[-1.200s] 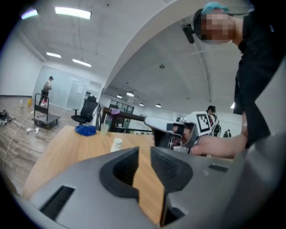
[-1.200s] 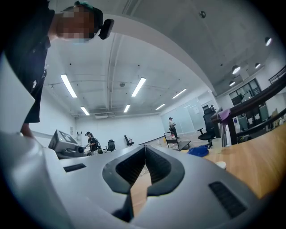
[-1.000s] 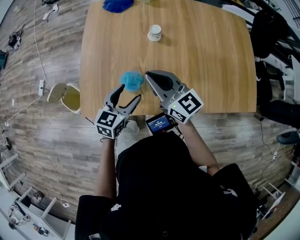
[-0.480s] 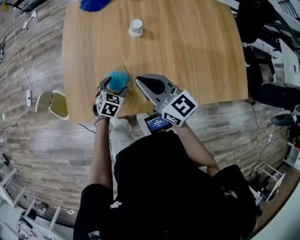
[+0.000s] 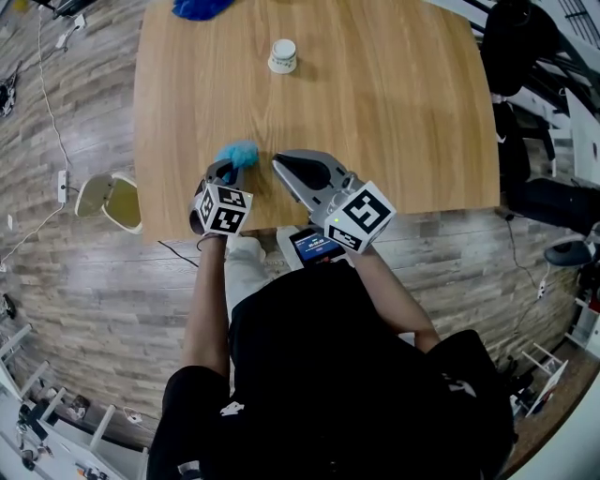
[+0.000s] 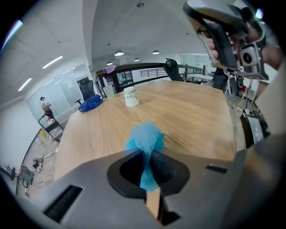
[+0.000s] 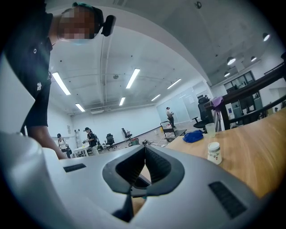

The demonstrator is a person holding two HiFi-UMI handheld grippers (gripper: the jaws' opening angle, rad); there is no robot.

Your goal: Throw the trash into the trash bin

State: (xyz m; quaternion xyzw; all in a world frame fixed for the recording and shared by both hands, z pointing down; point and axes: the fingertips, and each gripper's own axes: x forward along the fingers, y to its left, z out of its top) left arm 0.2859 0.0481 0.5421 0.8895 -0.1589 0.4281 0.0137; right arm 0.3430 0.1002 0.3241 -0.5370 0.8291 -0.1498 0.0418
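A crumpled blue wad of trash [image 5: 237,153] lies near the front edge of the wooden table [image 5: 394,103]. My left gripper [image 5: 225,172] points down at it and is shut on the blue wad [image 6: 145,137], which bulges out beyond the pinched left gripper [image 6: 148,166] pads. Just to its right, my right gripper [image 5: 289,167] hovers level over the table with its jaws shut and nothing between them; the right gripper view shows the right gripper [image 7: 145,169] empty. The trash bin [image 5: 111,200], white with a yellowish liner, stands on the floor left of the table.
A white paper cup [image 5: 282,55] stands at the far middle of the table and a dark blue cloth [image 5: 202,7] lies at its far left edge. Cables run over the wooden floor at left. Office chairs stand to the right. People stand far off in the room.
My left gripper dropped from in front of the table edge onto the blue wad and went from wide open to shut on it. The right gripper stayed put.
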